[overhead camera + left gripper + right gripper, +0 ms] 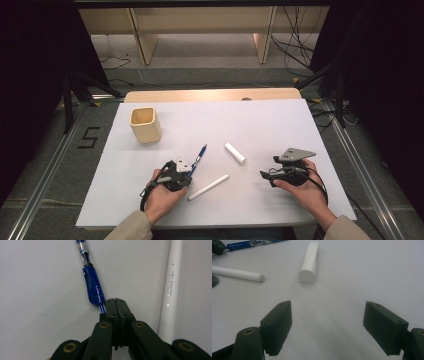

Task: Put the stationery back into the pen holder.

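On the white tabletop (280,125), left tongs (115,305) grip the blue pen (93,287)'s tip; right tongs (327,327) gape, empty

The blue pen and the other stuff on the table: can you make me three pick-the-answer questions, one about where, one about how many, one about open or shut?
1. Where is the cup?
A. far left of the table
B. near right corner
C. between the hands

2. How many white sticks lie on the table?
A. one
B. two
C. four

3. How are the right gripper fingers?
A. shut on the blue pen
B. shut on nothing
C. wide open

Answers:
1 A, it stands at the far left.
2 B, a thin marker and a short tube.
3 C, a wide gap shows between them; the left gripper has the pen's tip.
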`<move>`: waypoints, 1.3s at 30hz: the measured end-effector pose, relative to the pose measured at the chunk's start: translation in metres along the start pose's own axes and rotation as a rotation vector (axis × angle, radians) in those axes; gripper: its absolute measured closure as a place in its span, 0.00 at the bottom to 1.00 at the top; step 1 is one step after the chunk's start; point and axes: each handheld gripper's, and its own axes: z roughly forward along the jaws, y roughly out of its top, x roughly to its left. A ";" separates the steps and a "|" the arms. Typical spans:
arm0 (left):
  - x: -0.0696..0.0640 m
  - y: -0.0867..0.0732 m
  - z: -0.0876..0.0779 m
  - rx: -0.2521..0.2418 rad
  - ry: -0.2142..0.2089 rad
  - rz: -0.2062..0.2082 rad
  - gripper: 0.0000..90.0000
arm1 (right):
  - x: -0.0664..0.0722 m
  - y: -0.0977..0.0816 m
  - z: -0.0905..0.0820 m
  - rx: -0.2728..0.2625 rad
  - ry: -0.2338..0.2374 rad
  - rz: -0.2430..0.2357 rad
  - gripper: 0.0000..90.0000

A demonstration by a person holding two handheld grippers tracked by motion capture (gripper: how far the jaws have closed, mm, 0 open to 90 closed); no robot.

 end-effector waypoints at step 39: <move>0.027 0.003 0.001 0.038 0.087 -0.041 1.00 | 0.000 0.000 0.000 -0.001 0.003 -0.002 0.26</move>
